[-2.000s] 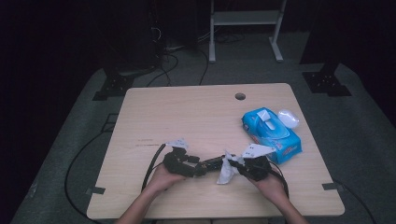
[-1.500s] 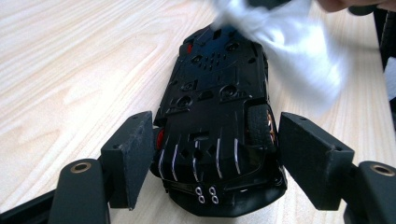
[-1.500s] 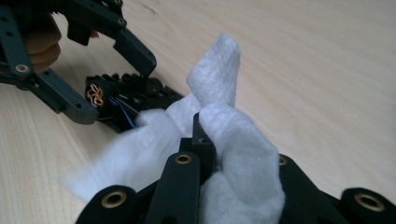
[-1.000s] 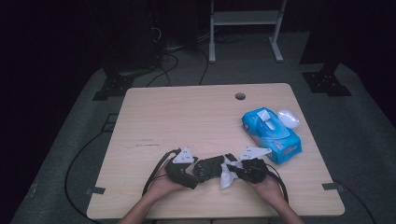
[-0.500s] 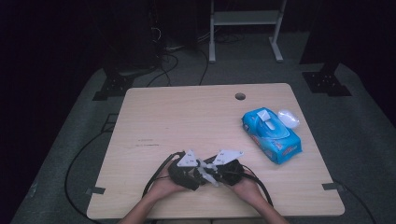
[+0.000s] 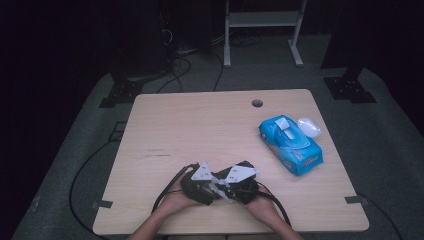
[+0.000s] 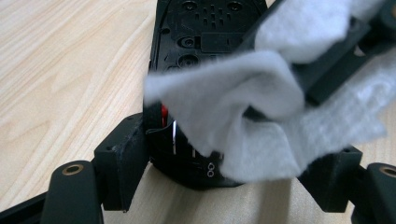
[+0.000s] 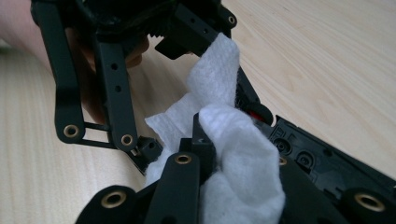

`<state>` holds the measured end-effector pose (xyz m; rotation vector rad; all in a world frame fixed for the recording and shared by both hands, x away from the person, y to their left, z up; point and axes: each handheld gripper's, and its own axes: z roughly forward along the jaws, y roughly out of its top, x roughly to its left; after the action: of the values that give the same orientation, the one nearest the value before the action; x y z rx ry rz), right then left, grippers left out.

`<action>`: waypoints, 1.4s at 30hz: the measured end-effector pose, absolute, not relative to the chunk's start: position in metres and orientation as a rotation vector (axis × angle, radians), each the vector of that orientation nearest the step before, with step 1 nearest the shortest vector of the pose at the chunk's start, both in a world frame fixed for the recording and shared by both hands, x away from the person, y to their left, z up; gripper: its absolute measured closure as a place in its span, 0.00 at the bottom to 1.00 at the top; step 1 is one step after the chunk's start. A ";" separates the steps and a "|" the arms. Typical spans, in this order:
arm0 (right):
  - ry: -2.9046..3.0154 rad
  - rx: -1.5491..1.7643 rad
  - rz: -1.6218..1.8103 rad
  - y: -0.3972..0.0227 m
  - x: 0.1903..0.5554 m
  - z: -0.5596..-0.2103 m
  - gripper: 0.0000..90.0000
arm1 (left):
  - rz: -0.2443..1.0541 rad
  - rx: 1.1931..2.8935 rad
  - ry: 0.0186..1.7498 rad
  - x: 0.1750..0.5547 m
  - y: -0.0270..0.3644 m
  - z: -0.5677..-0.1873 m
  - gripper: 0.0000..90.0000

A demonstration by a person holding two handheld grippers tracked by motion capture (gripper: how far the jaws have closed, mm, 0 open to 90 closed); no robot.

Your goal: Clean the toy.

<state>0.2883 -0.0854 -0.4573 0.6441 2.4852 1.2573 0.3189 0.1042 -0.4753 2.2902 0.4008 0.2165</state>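
- The black device (image 7: 196,51), a flat plastic piece with screw holes and a bit of red at its near end, is sitting upright in the middle of the left gripper view, its lower end caught between your left gripper's (image 7: 224,182) jaws. Those jaws have just been closing a little and are standing at a middling width, clamping the piece from both sides; I judge you are bracing it so it cannot slide while it is being wiped.
- The white wipe (image 8: 233,154) is bunched in your right gripper (image 8: 205,140), whose jaws are pinched narrow on it, and it is draping over the device's near end, so the cloth is lying between the two grippers and touching the device.
- In the high view both grippers are meeting at the lower centre of the table (image 6: 200,130), tips together.
- The blue wipes pack (image 6: 290,145) is lying well apart at the right of the frame, its flap open.
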 end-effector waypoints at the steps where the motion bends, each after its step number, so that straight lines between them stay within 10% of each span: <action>1: 2.490 0.640 1.247 -0.085 0.289 -0.456 0.90 | 0.218 2.289 0.399 0.319 0.105 -0.475 0.27; 18: 2.399 0.679 1.143 -0.105 0.292 -0.455 0.90 | 0.232 2.293 0.385 0.319 0.106 -0.475 0.27; 30: 2.382 0.731 1.205 -0.134 0.296 -0.428 0.60 | 0.237 2.268 0.386 0.319 0.107 -0.473 0.27; 34: 2.367 0.698 1.196 -0.138 0.293 -0.425 0.63 | 0.236 2.269 0.382 0.319 0.107 -0.472 0.27; 37: 2.382 0.659 1.179 -0.135 0.290 -0.428 0.87 | 0.231 2.266 0.384 0.320 0.107 -0.473 0.27; 42: 2.460 0.652 1.111 -0.120 0.293 -0.442 0.84 | 0.235 2.264 0.385 0.319 0.107 -0.473 0.27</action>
<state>0.2934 -0.1196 -0.4424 0.6522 2.4600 1.1108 0.3189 0.1069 -0.4726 2.2642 0.3853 0.2352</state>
